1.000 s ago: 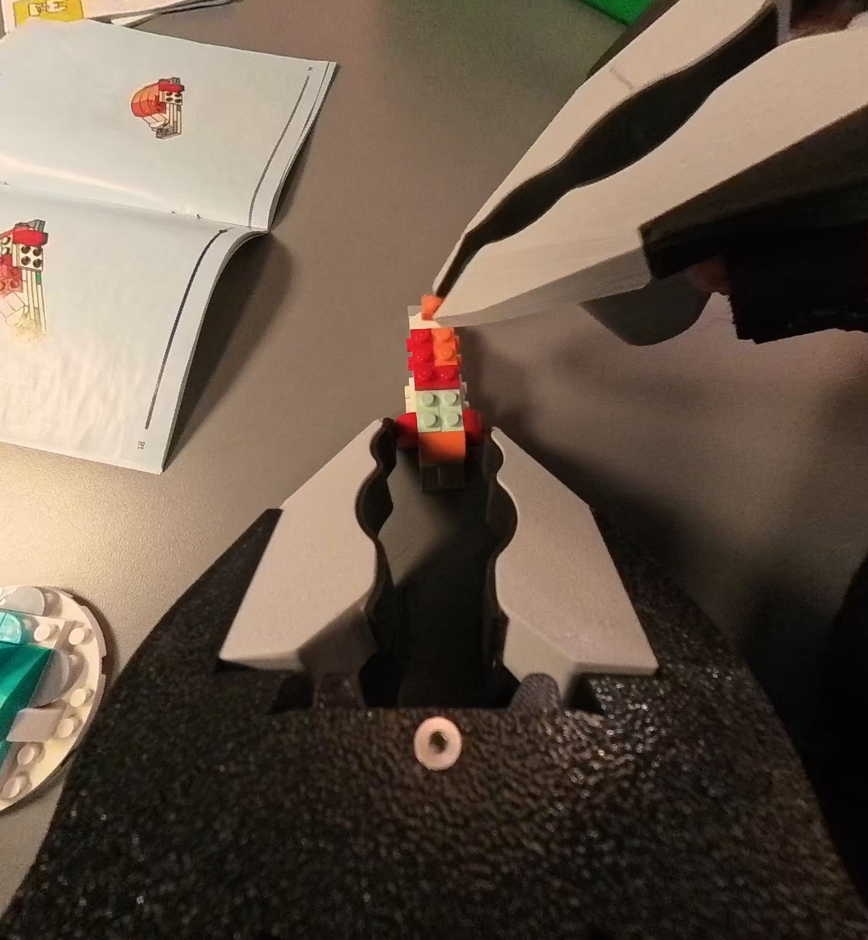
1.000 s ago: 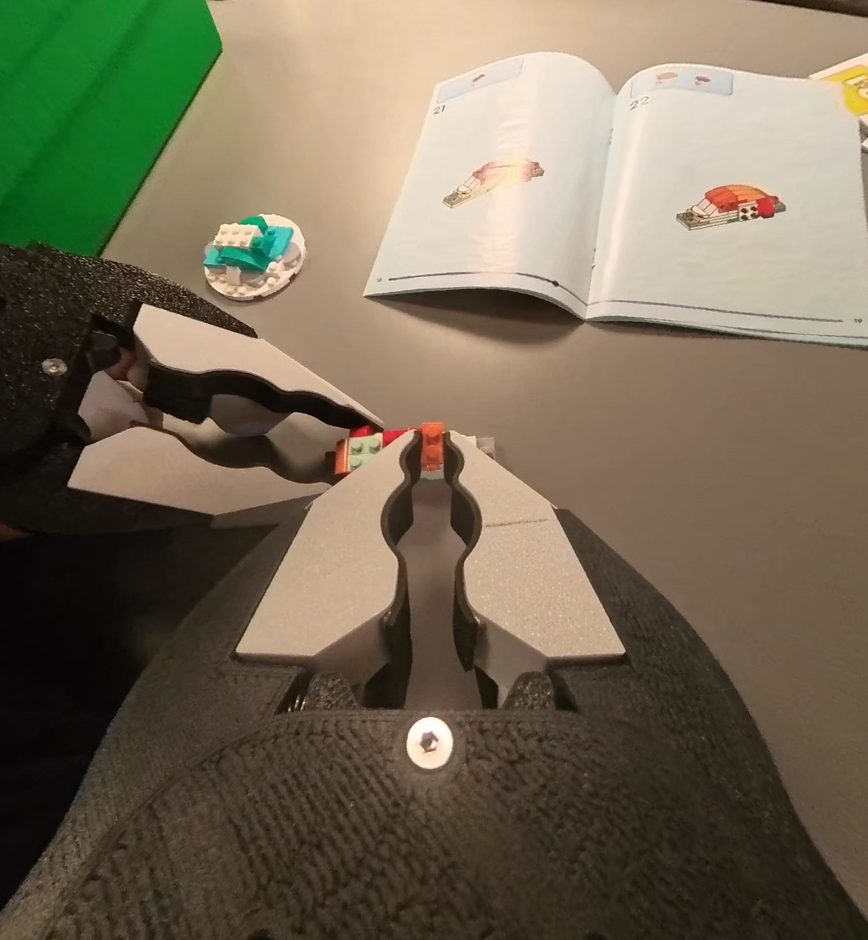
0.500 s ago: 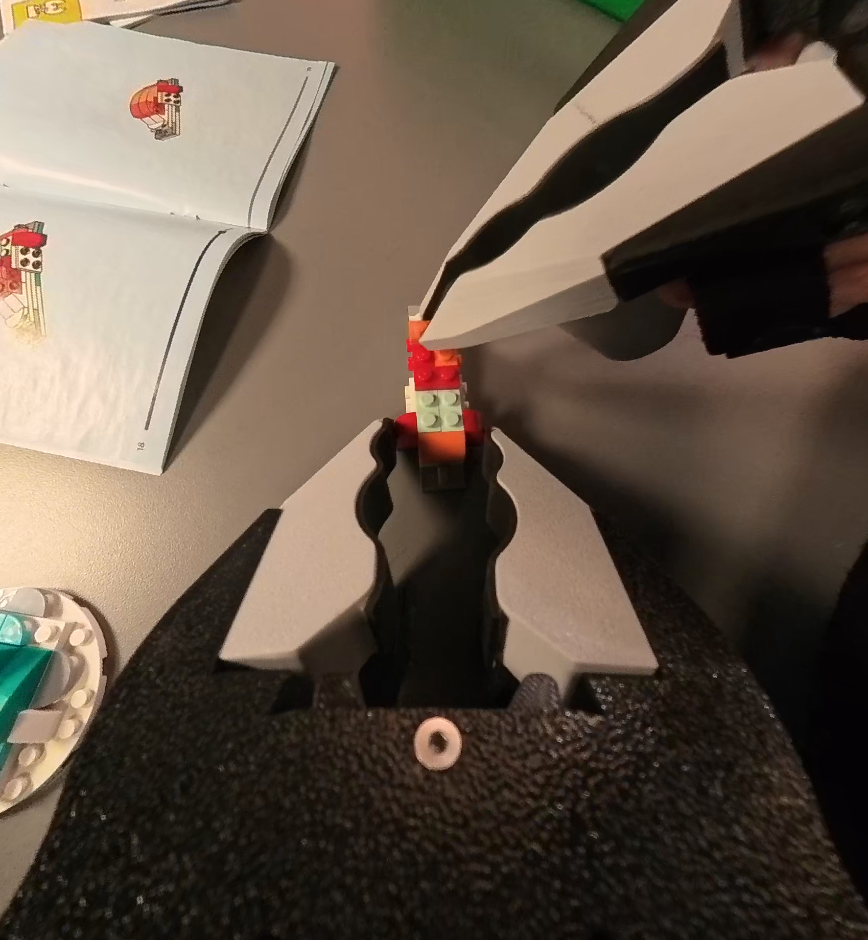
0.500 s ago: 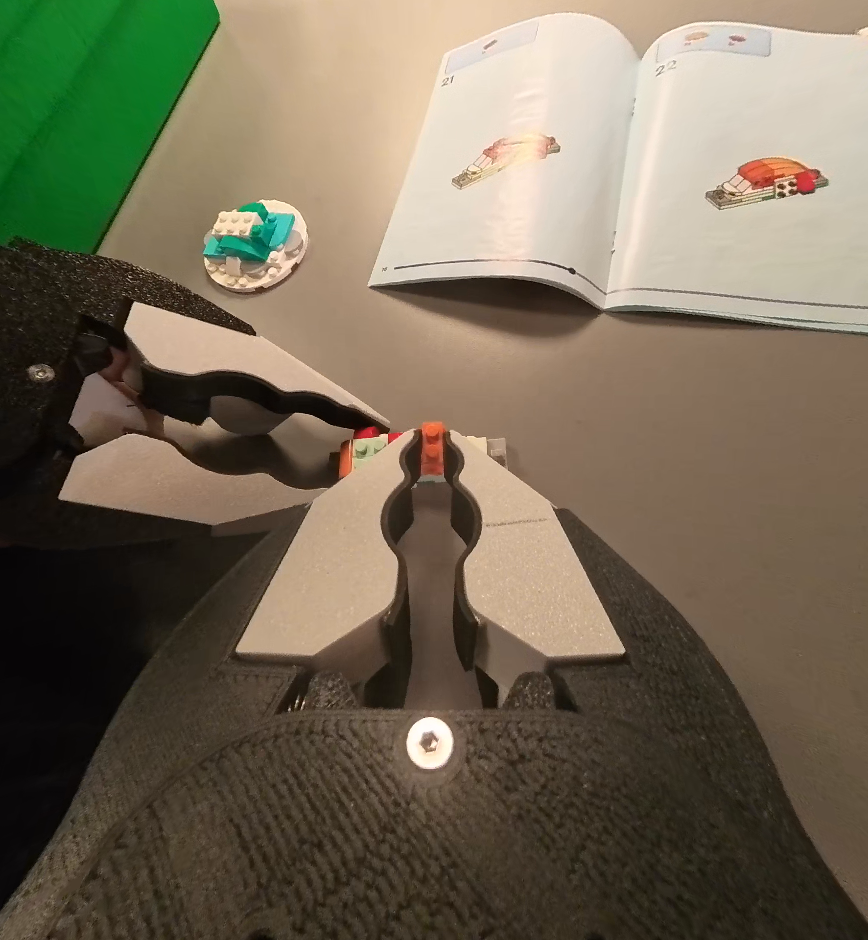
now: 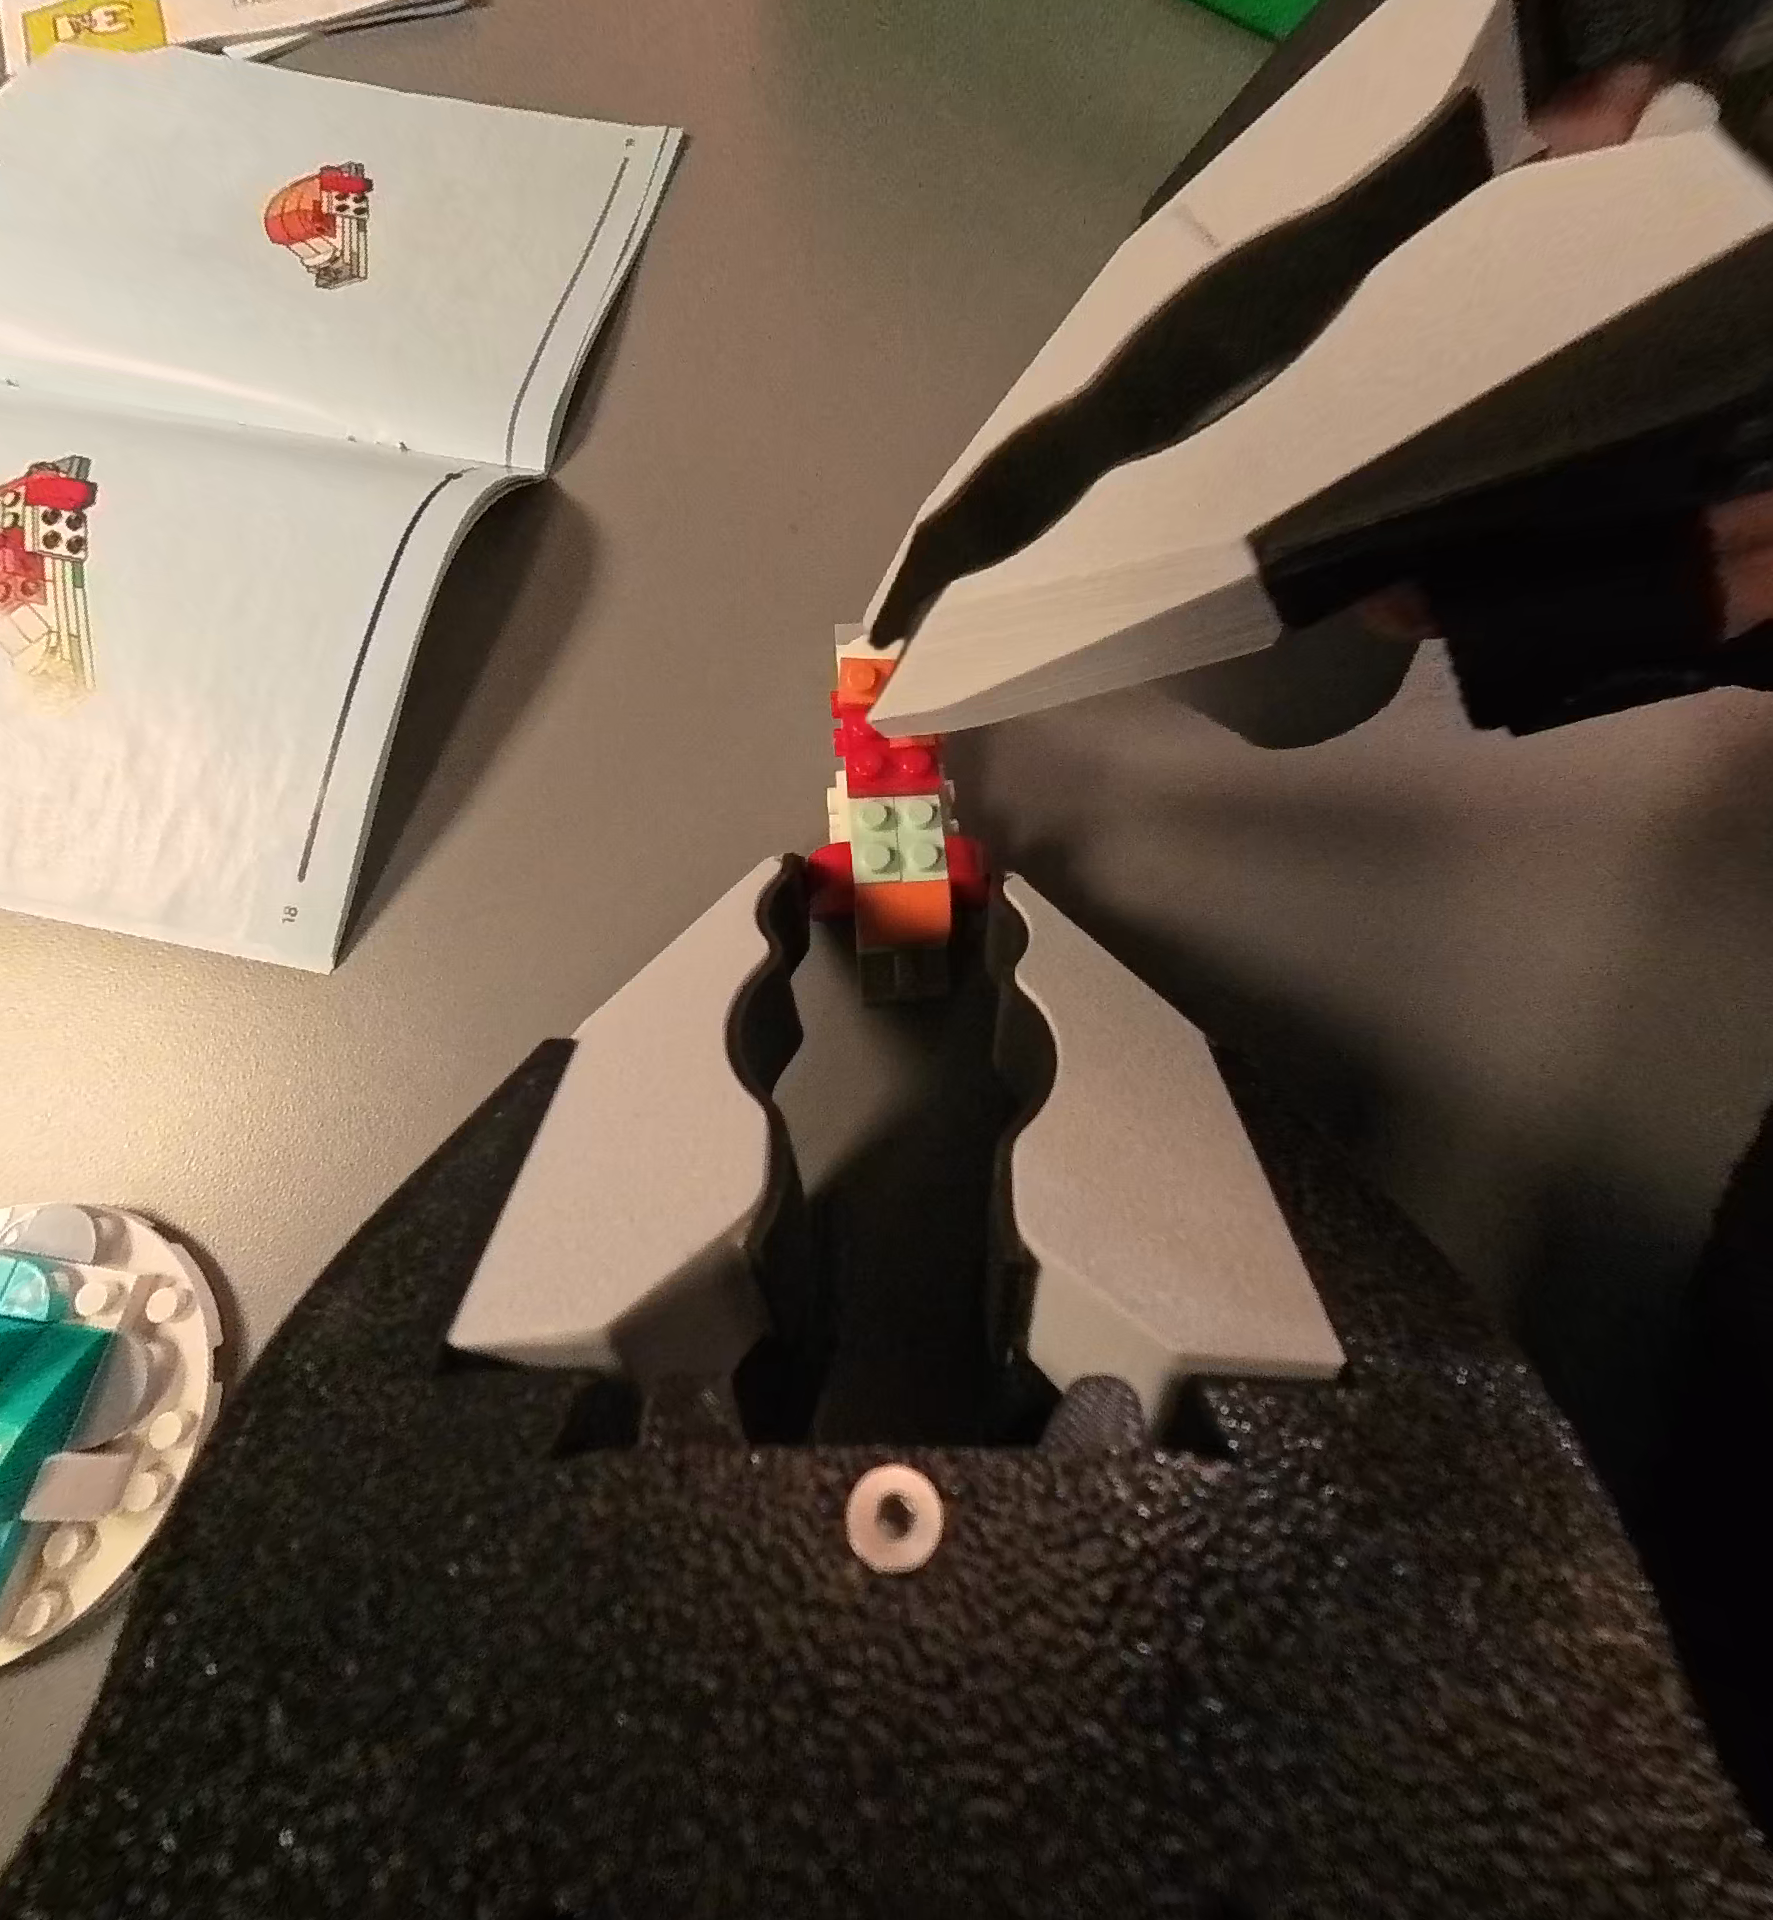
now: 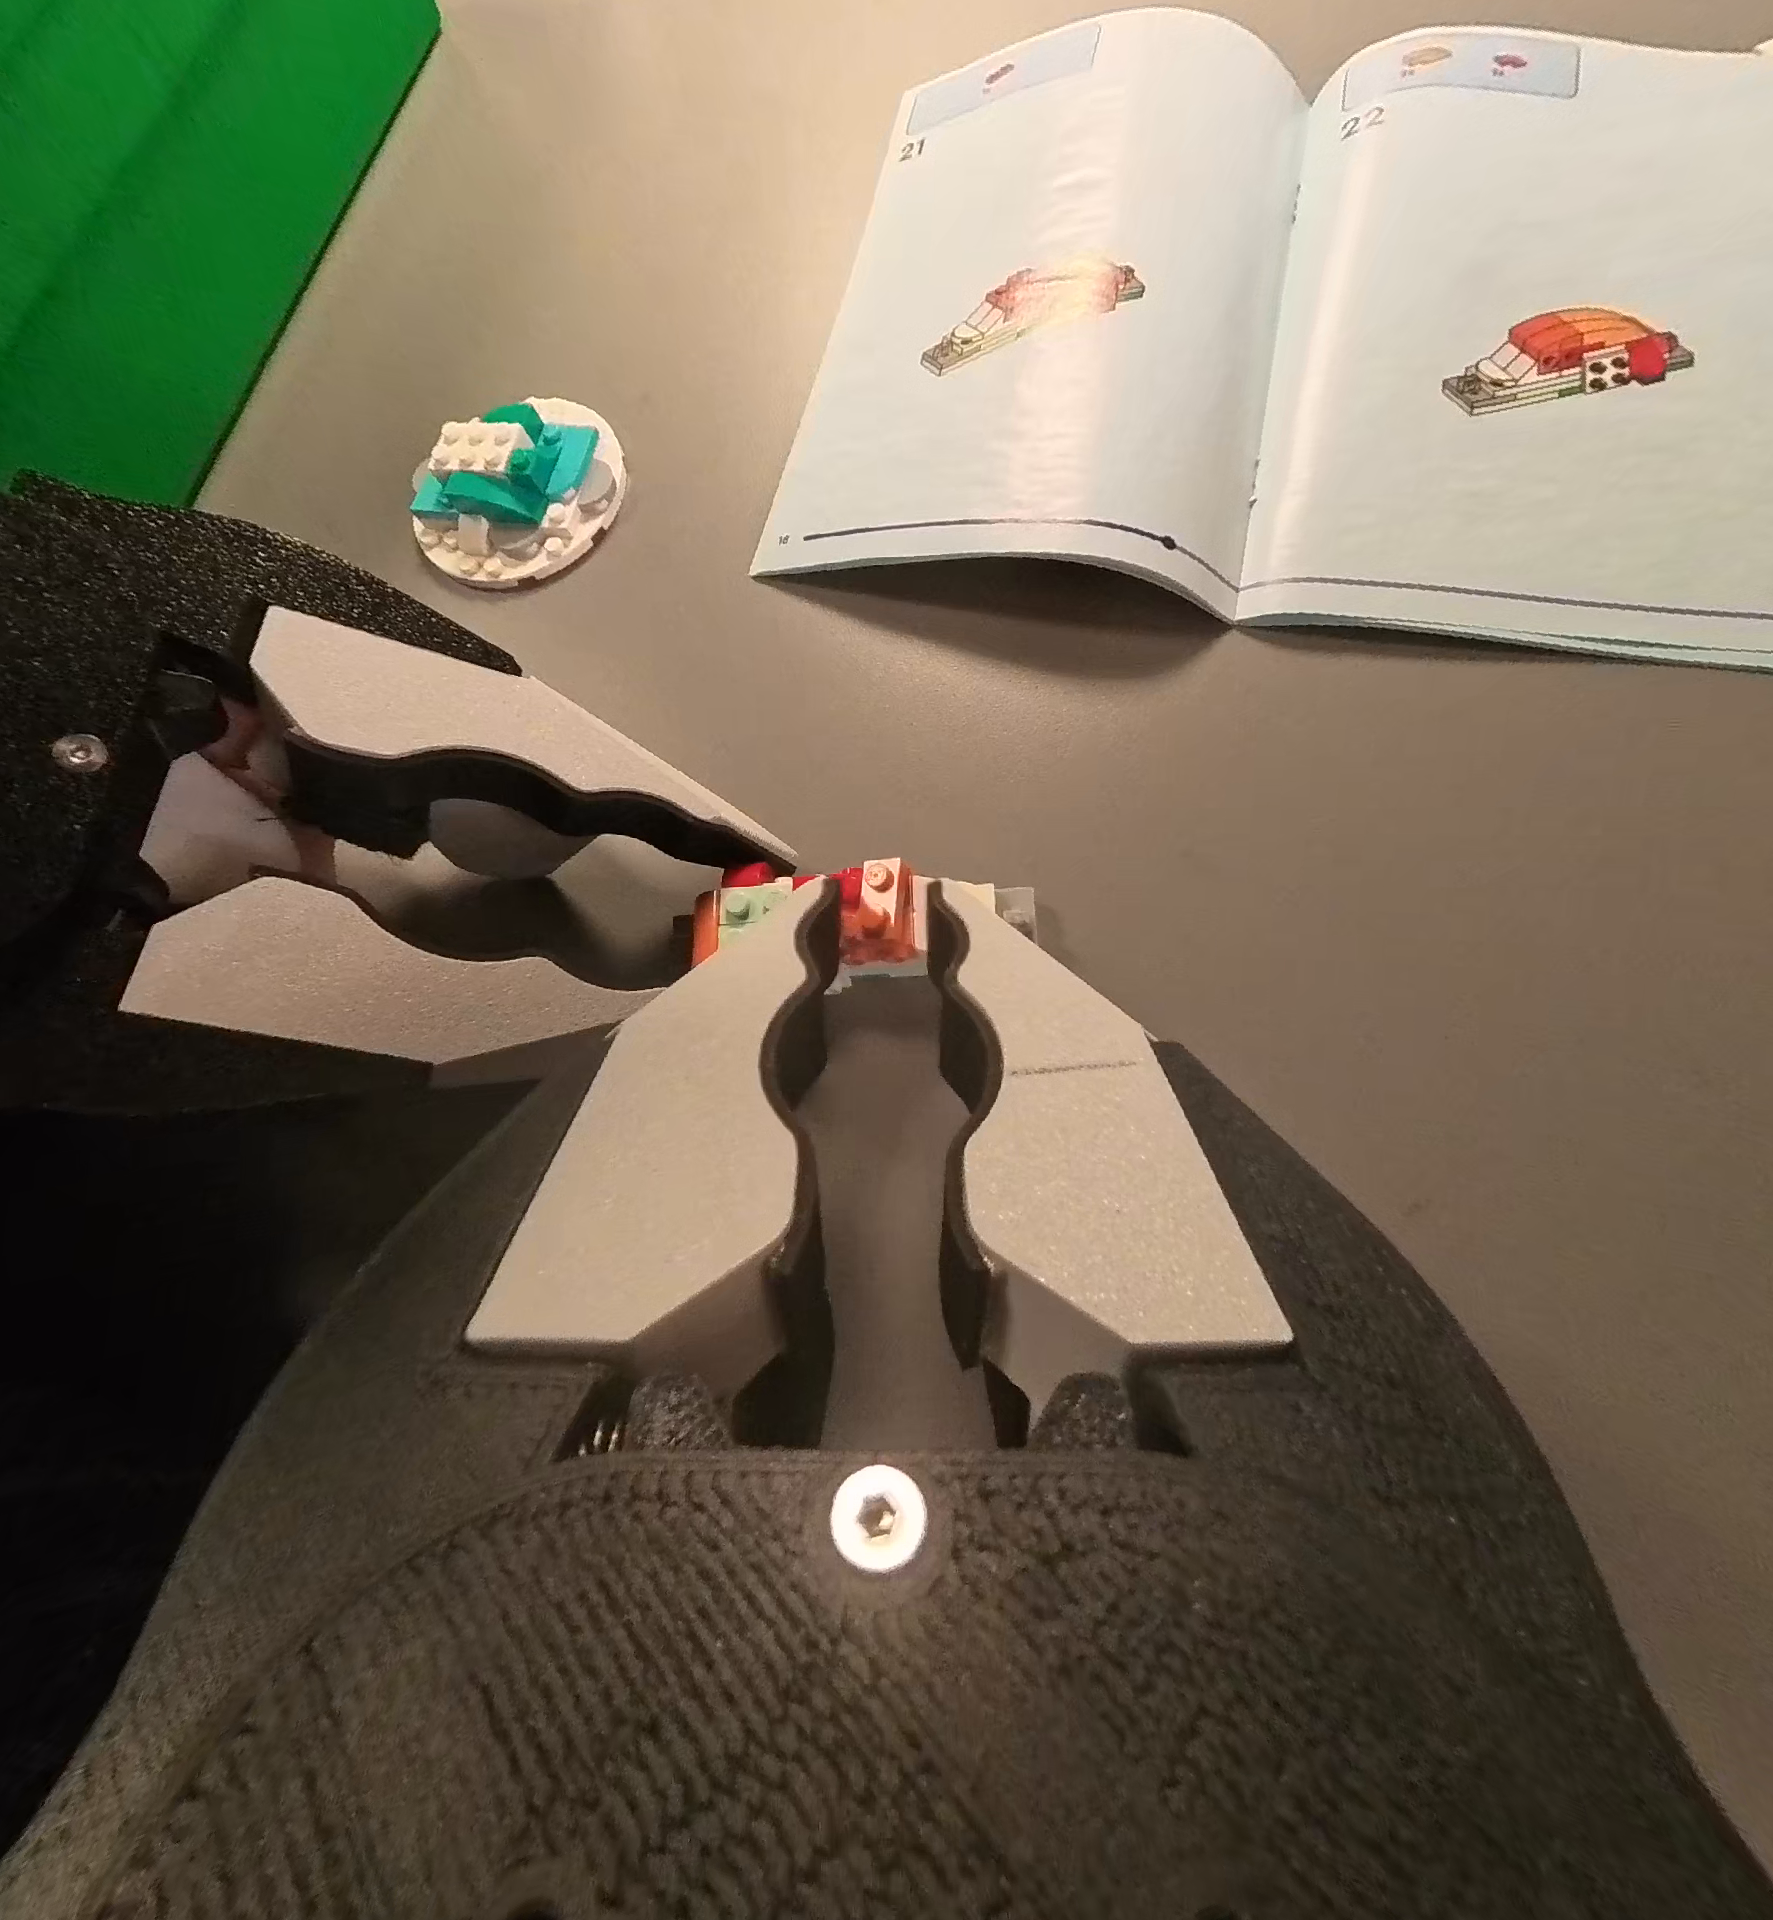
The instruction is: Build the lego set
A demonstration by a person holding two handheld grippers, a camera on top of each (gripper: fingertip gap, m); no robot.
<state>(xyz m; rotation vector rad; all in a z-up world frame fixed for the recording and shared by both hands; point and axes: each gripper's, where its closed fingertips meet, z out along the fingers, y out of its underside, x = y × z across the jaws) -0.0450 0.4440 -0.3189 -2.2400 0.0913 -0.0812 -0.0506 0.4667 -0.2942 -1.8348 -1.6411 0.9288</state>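
Note:
A small lego model (image 5: 897, 831) of red, orange, mint and white bricks lies on the grey table. My left gripper (image 5: 897, 883) is shut on its near end. It also shows in the right wrist view (image 6: 721, 925), clamped on the model (image 6: 747, 912). My right gripper (image 6: 877, 899) comes in from the right in the left wrist view (image 5: 877, 675), over the model's far end. Its jaws stand slightly apart around a small orange brick (image 6: 877, 920) that sits on top of the model (image 5: 859, 677).
An open instruction booklet (image 5: 238, 416) lies to the left of the model and at the back in the right wrist view (image 6: 1277, 312). A round white plate with a teal build (image 6: 518, 478) lies near my left gripper (image 5: 9, 1455). A green backdrop (image 6: 113, 208) is at the far left. The grippers are tip to tip, or close to it. My left tips are roughly 25 cm from the green backdrop (image 6: 113, 208).
My right gripper lowered the small orange brick onto the far end of the model, and its jaws have widened a little. The left gripper kept its hold and did not move.

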